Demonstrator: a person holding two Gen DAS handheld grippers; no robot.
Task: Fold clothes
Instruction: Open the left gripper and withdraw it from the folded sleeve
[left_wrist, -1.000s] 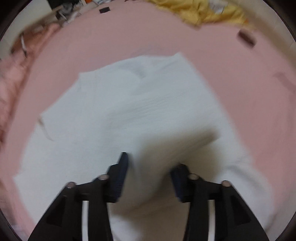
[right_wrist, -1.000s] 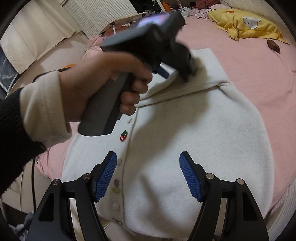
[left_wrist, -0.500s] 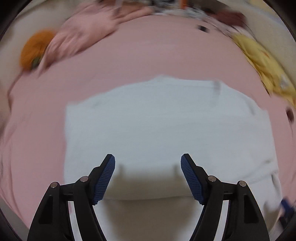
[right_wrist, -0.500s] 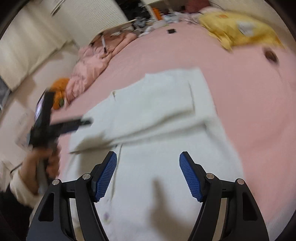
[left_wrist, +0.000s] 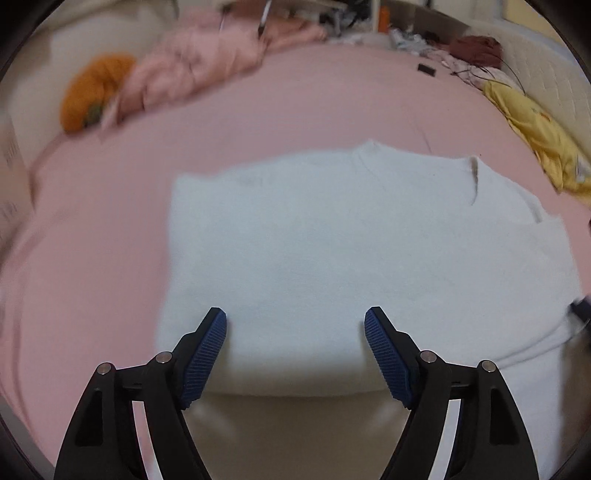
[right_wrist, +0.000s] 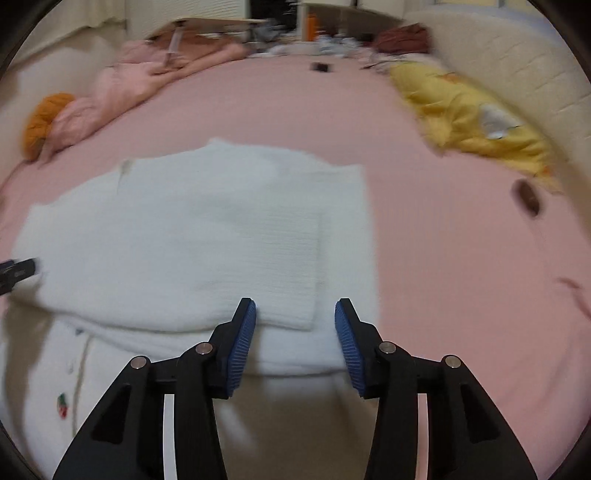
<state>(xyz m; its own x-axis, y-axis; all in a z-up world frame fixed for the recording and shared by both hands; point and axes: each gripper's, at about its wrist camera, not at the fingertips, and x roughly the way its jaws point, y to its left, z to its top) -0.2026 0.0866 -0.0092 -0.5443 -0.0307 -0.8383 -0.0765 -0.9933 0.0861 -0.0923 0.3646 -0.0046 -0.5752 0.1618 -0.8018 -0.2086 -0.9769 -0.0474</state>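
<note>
A white fleece cardigan (left_wrist: 332, 240) lies flat on the pink bed, one sleeve (right_wrist: 221, 258) folded across its body. A strawberry patch (right_wrist: 62, 404) marks its button front. My left gripper (left_wrist: 295, 312) hovers over the cardigan's near edge. Its jaws are opening, wide apart, and grip nothing. My right gripper (right_wrist: 296, 302) hangs over the folded sleeve's end, near the cardigan's right edge. Its jaws are closing, with fleece beneath the gap; the pads do not press on it. The left gripper's tip (right_wrist: 18, 271) shows at the right wrist view's left edge.
The pink bedsheet (right_wrist: 461, 277) stretches all around. A yellow pillow (right_wrist: 472, 122) lies at the far right, a small brown object (right_wrist: 526, 197) beside it. A crumpled pink quilt (left_wrist: 203, 66) and an orange plush (left_wrist: 92, 92) sit at the far left. Clutter lines the far edge.
My left gripper let go of the sleeve, which now lies folded across the cardigan, and swung back to the left with jaws wider. My right gripper moved right and its jaws narrowed.
</note>
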